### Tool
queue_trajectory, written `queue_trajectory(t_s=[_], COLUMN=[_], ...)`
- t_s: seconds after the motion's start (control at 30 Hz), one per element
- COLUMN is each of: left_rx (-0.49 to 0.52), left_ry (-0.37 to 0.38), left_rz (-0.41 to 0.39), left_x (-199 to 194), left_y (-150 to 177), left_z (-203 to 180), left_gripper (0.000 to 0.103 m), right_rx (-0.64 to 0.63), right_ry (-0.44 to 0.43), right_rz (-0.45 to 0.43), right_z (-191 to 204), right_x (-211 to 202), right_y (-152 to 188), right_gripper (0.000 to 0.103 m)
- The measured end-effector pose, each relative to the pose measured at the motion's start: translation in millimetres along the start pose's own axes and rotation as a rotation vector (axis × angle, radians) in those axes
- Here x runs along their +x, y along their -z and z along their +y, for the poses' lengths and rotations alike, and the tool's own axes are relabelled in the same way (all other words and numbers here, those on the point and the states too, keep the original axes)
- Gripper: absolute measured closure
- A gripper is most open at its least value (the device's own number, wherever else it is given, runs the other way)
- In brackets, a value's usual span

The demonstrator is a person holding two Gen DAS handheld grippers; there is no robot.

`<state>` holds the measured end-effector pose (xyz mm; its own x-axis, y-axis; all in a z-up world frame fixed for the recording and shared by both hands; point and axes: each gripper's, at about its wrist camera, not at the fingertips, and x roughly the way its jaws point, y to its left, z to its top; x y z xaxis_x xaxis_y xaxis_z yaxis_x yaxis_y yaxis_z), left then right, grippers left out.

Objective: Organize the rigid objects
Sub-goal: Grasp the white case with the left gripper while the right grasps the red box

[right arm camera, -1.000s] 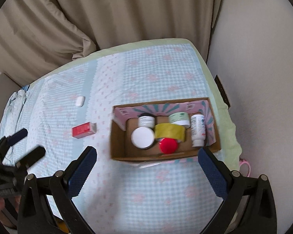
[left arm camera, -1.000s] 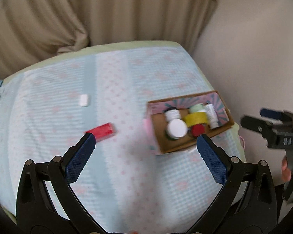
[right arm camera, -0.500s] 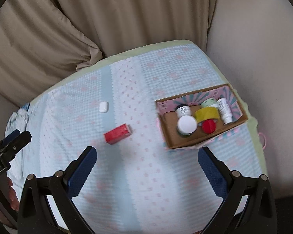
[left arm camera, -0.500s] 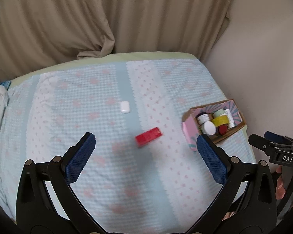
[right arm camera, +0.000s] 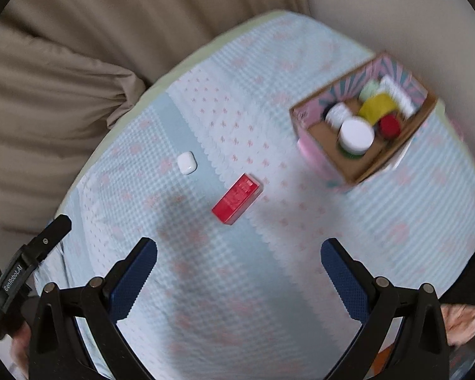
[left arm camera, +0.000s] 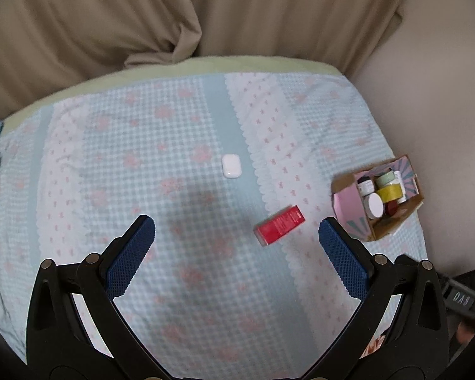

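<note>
Two pairs of tongs are held above a bed (left arm camera: pixel 186 164) covered with a pale blue checked sheet printed with pink flowers. The left tongs (left arm camera: pixel 237 255) are spread wide apart, with nothing between the blue pads. The right tongs (right arm camera: pixel 239 274) are likewise spread wide and hold nothing.

A red box (left arm camera: pixel 279 225) is seen lying flat on the sheet, near the middle of the bed, set at a slant. In the left wrist view it lies above and between the two blue pads, nearer the right-hand one. A small white case (left arm camera: pixel 231 165) with rounded corners is seen farther back on the sheet, apart from the red box.

A cardboard box (left arm camera: pixel 395 226) with a pink patterned lining is placed at the right side of the bed, close to the edge and well apart from the red box. Inside it several containers are packed close together: a white-lidded jar (right arm camera: pixel 356 136), a roll of yellow tape (right arm camera: pixel 378 107), a red cap (right arm camera: pixel 390 125), a pale green lid (left arm camera: pixel 385 178) and a white bottle (left arm camera: pixel 399 183). The right wrist view is blurred around this box, so finer detail cannot be told.

Beige curtains (left arm camera: pixel 110 22) are hung behind the bed, and a plain wall (left arm camera: pixel 427 95) is seen at the right.
</note>
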<state>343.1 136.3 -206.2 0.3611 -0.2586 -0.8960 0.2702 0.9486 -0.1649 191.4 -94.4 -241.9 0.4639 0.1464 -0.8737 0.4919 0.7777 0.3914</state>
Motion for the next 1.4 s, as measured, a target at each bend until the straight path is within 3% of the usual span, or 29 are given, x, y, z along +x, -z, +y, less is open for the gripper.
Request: queue_trajectory(t_s=[0.17, 0.37, 0.6, 0.7, 0.8, 0.87, 1.1, 1.17, 1.27, 1.33, 1.4], left_rx=[0.018, 0.011, -0.031, -0.046, -0.068, -0.096, -0.043, -0.010, 0.033, 0.050, 0.056], left_ry=[-0.010, -0.024, -0.043, -0.062, -0.088, -0.091, -0.138, -0.154, -0.158, -0.149, -0.133], left_rz=[0.052, 0.132, 0.219, 0.240, 0.248, 0.268, 0.234, 0.230, 0.208, 0.198, 0.191], left_x=[52.0, 140.6, 250.4, 291.0, 323.1, 343.1, 362.1, 366.9, 365.9, 362.2, 359.3], left_y=[-26.2, -54.3, -66.2, -66.7, -64.0, -60.4, -60.2, -59.8, -55.8, -55.5, -56.9], left_z=[3.8, 6.6, 6.5, 5.7, 9.7, 14.2, 5.7, -0.3, -6.5, -7.0, -5.8], left_gripper=[0.000, 0.001, 0.005, 0.006, 0.021, 0.023, 0.024, 0.025, 0.039, 0.062, 0.062], right_rx=[0.121, 0.361, 0.538, 0.582, 0.621, 0.639, 0.650, 0.650, 0.658, 0.669, 0.666], right_ry=[0.017, -0.003, 0.021, 0.037, 0.068, 0.075, 0.166, 0.197, 0.236, 0.237, 0.226], right_rz=[0.037, 0.125, 0.196, 0.225, 0.235, 0.250, 0.268, 0.279, 0.290, 0.284, 0.274], right_z=[2.9, -9.3, -17.0, -16.0, -15.3, -13.2, -1.4, 0.2, -2.2, -4.9, -4.3], right_x=[50.0, 120.0, 198.7, 229.8, 256.0, 270.0, 292.2, 295.6, 298.9, 298.1, 296.5], right_y=[-9.9, -28.2, -44.4, -47.8, -49.2, -49.4, -46.8, -45.5, -41.7, -38.3, -37.2], right_gripper=[0.000, 0.000, 0.000, 0.007, 0.010, 0.018, 0.031, 0.043, 0.059, 0.062, 0.062])
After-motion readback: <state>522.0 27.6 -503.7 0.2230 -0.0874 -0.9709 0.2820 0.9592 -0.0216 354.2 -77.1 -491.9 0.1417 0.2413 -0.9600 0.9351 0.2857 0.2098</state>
